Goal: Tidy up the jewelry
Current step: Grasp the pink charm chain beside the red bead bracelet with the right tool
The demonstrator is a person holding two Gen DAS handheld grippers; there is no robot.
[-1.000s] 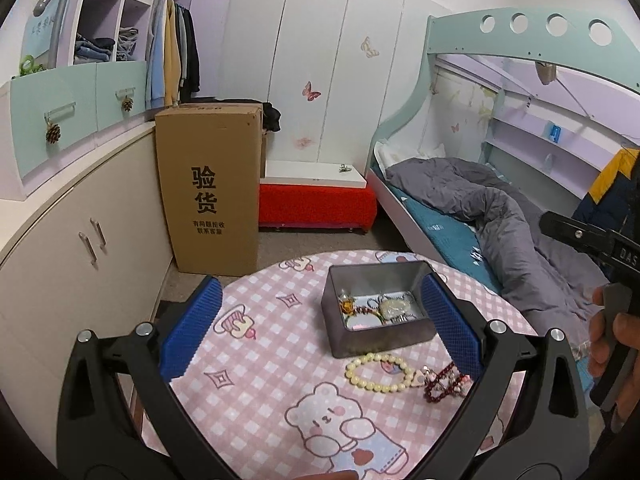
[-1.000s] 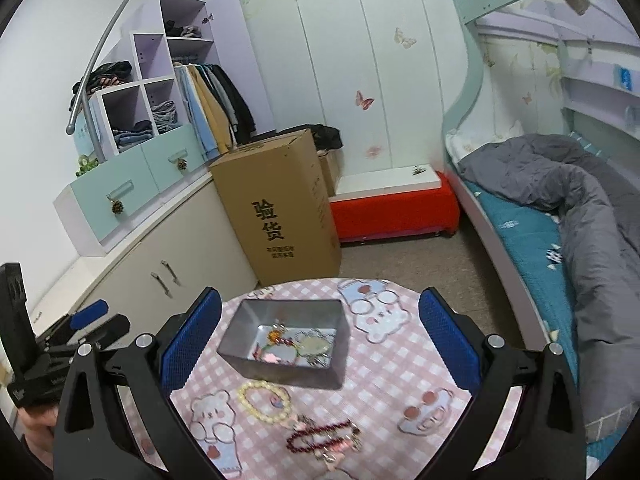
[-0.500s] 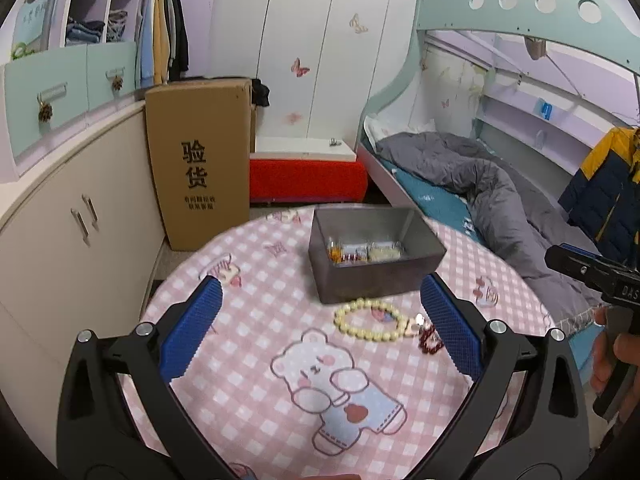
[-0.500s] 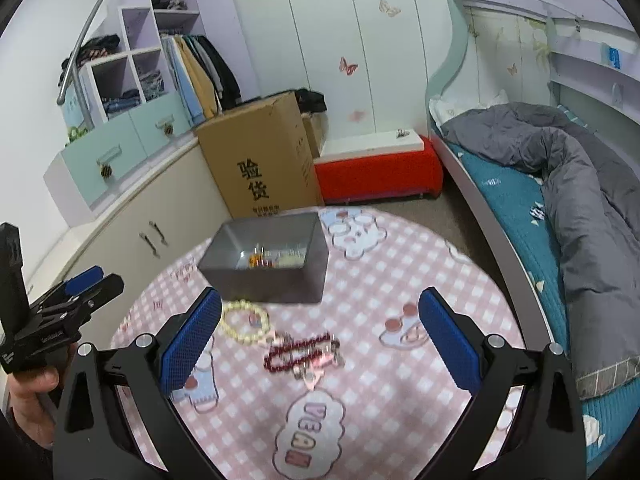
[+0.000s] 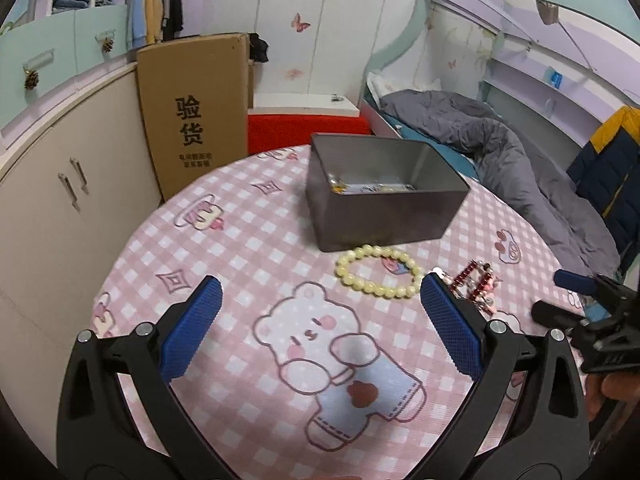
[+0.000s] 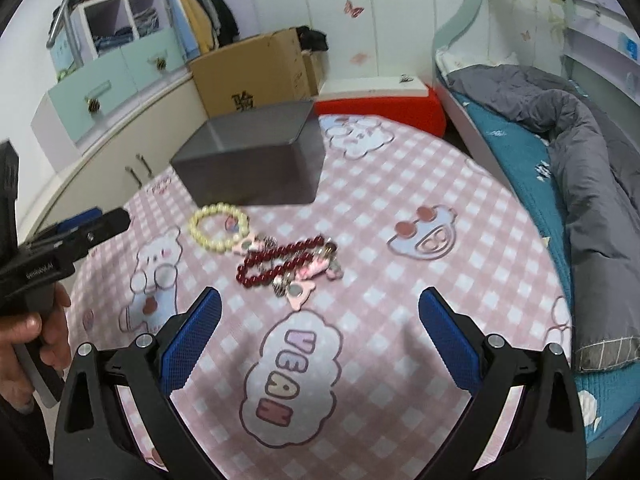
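Jewelry lies on a round table [image 5: 248,240] covered in a pink checked cloth: a cream bead bracelet [image 5: 378,272] sits just in front of the grey tin box [image 5: 384,216], nearly touching its near wall, and a dark red bead strand [image 6: 280,262] with pink charms lies just beside the bracelet, on the side away from the cabinets. More small pieces show inside the box, low against its far wall.

On the near side of the box the cloth is bare across the bear print, so both grippers have open room there. The left gripper [image 5: 318,322] hovers over that stretch with its blue pads spread wide and nothing between them. The right gripper [image 6: 320,328] hangs over the cloud print nearer the bed, its fingers likewise released and empty, with the red strand just ahead of it. The table's far edge curves close behind the box.

Compared with a second ago, both grippers have dropped lower and closer to the table, so the box now shows more wall than interior.

Beyond the box stand a tall cardboard carton [image 5: 192,116], a red bench [image 6: 384,108] and pale cabinets [image 5: 52,208]; a bed with a grey duvet [image 6: 580,152] runs along the other side.
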